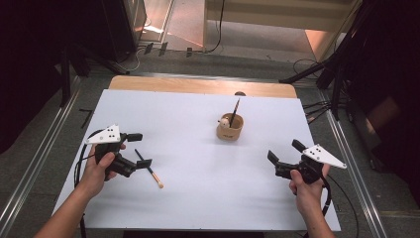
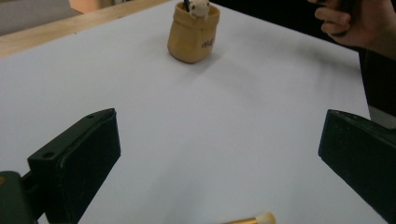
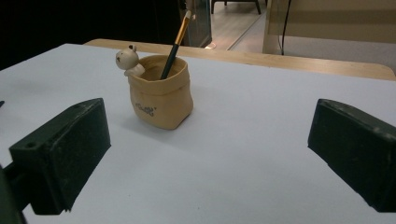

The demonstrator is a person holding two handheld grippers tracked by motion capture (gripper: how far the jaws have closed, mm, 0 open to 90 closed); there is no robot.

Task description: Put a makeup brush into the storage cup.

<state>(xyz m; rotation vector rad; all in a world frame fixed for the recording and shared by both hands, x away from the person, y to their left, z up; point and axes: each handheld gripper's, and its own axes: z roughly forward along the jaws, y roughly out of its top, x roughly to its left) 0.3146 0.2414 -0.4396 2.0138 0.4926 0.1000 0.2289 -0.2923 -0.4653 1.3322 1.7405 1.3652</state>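
Standing upright – tan pouch holder (image 3: 161, 100) – brush (image 3: 173, 44) inside.

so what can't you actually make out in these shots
- Brush on the table: in the left gripper view the bottom edge cuts off all but its pale tip.
- Brush in the cup: its lower end is hidden inside the tan cup in the right gripper view.
- Print on the cup: too small and blurred to read.
- Bear figure on the rim: too small in the high view for detail.
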